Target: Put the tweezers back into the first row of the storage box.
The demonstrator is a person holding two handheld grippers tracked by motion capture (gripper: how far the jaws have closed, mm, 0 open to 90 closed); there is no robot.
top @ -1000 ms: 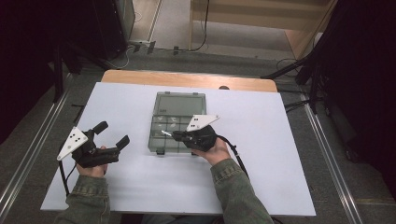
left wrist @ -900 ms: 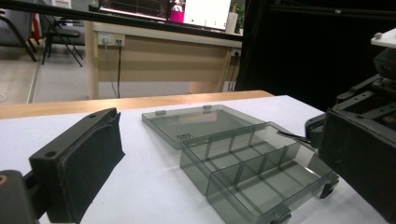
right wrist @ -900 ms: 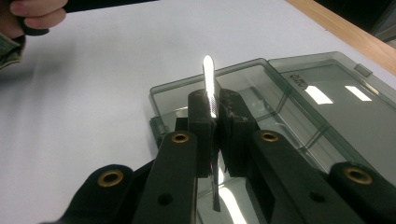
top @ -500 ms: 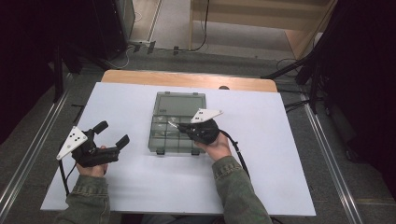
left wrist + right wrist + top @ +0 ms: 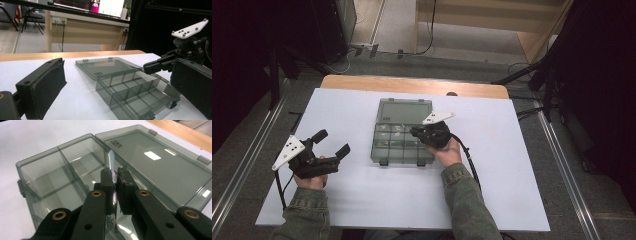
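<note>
Placing: right gripper (image 5: 114, 182) clamped on thin clear divider strip (image 5: 111, 160), over organizer box (image 5: 384, 150) at table (image 5: 522, 200) centre.
Done: lid open, strip picked.
Left: seat strip in slot.
Left gripper (image 5: 332, 142): jaws apart, idle nr left edge.

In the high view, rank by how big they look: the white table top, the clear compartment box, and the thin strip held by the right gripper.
1. White table top, by far the largest.
2. Clear compartment box, lid open flat.
3. Thin strip in the right gripper, barely a sliver over the box.
</note>
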